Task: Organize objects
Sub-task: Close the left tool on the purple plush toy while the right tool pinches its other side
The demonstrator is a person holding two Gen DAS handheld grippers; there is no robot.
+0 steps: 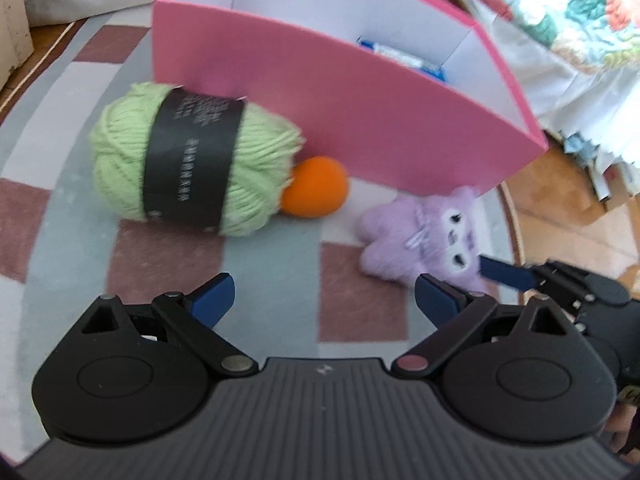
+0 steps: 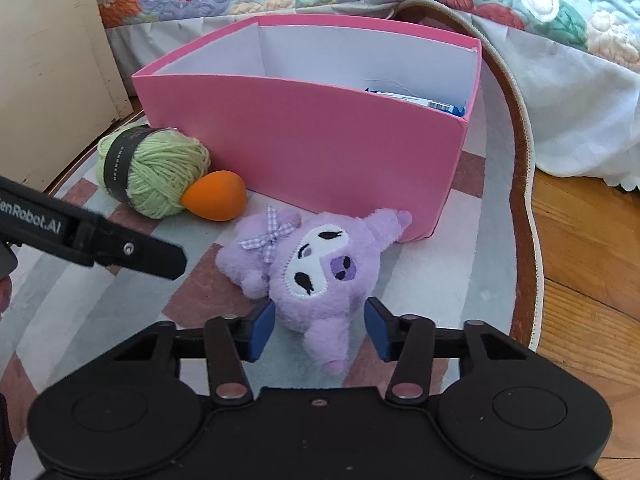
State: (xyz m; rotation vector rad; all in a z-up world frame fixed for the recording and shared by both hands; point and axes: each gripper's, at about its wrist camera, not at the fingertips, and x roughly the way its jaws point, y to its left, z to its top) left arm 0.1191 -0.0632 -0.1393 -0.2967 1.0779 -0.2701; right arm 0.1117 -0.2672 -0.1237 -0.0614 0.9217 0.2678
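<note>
Straddling purple plush toy (image 2: 320, 276), right tongs (image 2: 320, 330), pads apart

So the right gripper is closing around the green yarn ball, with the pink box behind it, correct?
Not quite. The right wrist view shows the right gripper around the purple plush toy, not the green yarn ball, which lies off to the left. The pink box does stand behind.

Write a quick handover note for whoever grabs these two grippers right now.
Left gripper: open, holding nothing.
Right gripper: blue pads either side of the purple plush; firm grip unclear.
Green yarn and orange egg-shaped toy lie touching on the rug, in front of the pink box.
Done: a blue-and-white packet is in the box.
Left: plush, yarn and orange toy.
</note>
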